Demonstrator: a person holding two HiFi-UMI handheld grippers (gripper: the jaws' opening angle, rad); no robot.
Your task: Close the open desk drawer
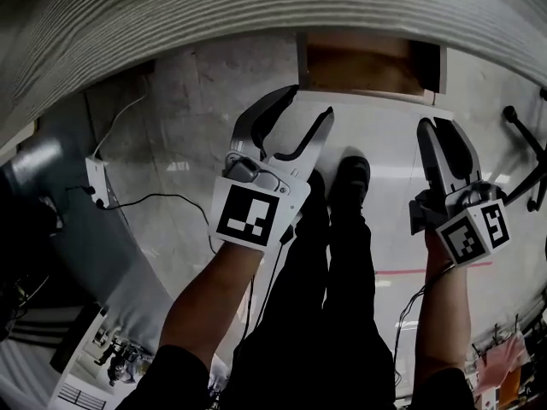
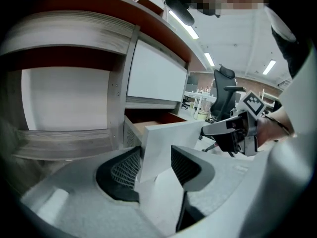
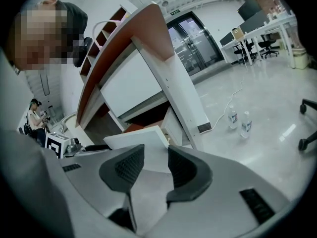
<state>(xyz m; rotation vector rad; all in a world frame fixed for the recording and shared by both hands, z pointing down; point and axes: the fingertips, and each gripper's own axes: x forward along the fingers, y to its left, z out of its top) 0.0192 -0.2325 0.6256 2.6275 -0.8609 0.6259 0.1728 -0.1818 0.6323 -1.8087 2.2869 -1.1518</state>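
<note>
Currently: one desk drawer [image 1: 363,65] stands pulled out beneath the desk edge, with two hand-held grippers in front of it.
Both forearms reach forward, with the grippers tilted slightly down. The left gripper [image 1: 310,101] gapes wide at the drawer front's left corner. The right gripper [image 1: 438,126], by the right end, has a narrower gap and grips nothing.

The head view is dim and grey, bowed hard at its edges, with the desk [image 1: 171,24] edge smeared into streaks. Ceiling strip lights [image 2: 185,28] glare in the left gripper view; the glossy floor [image 3: 257,108] reflects pale patches. Both gripper views fade to black corners.
</note>
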